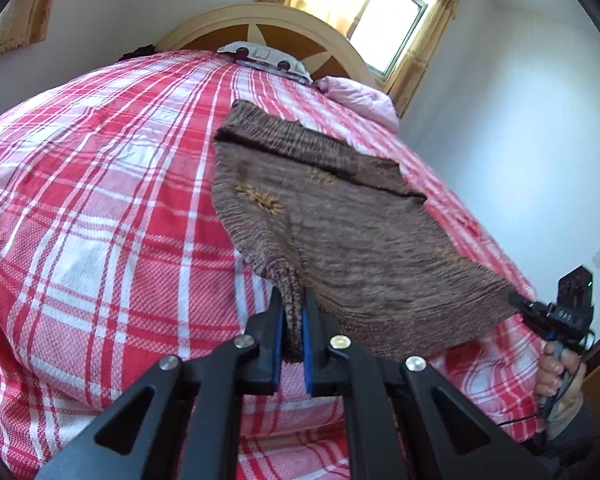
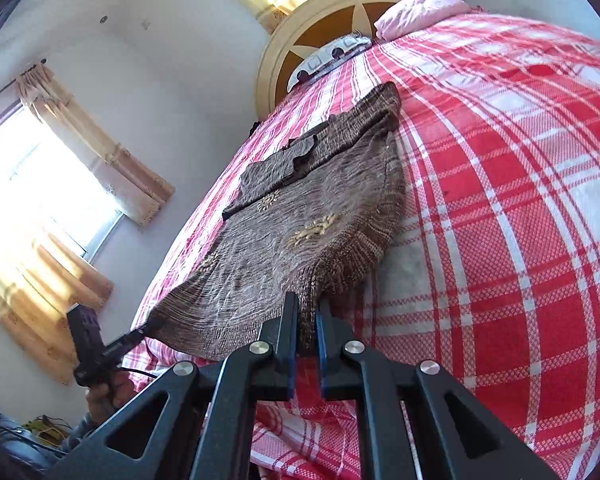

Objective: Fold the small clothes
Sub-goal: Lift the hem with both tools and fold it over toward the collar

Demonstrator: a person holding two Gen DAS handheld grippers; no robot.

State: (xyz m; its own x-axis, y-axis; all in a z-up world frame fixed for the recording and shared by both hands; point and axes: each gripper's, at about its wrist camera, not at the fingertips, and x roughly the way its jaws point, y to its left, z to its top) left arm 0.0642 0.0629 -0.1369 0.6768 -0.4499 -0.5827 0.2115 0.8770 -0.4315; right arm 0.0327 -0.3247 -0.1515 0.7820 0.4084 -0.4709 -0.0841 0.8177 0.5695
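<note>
You have the brown knit sweater [image 1: 340, 216] by its two near hem corners, one in each hand, while the rest of it lies spread on the red plaid bed [image 1: 100, 200] with the collar end toward the headboard [image 1: 268, 28]. Your left tongs [image 1: 292, 320] are closed tight on a bunched ridge of hem, and your right tongs [image 2: 306, 320] are clamped the same way on the other corner, with the hem drawn between them and raised off the bedspread.

The likeliest trouble is slippage: the knit looks loose and stretchy, and each grip holds only a narrow pinch of ribbing, so a quick lift could pull a corner free and drop the fold crooked. Uneven travel between your hands would skew the hem against the shoulders. One sleeve already lies folded across the chest, and dragging the body forward could pull it open. The bedspread could also ruck up beneath the sweater.

Beyond the garment, a pink pillow [image 1: 360, 96] sits near the far corner and a white patterned item [image 1: 264, 58] rests against the headboard. Both lie past the collar, well apart from your folding path.
</note>
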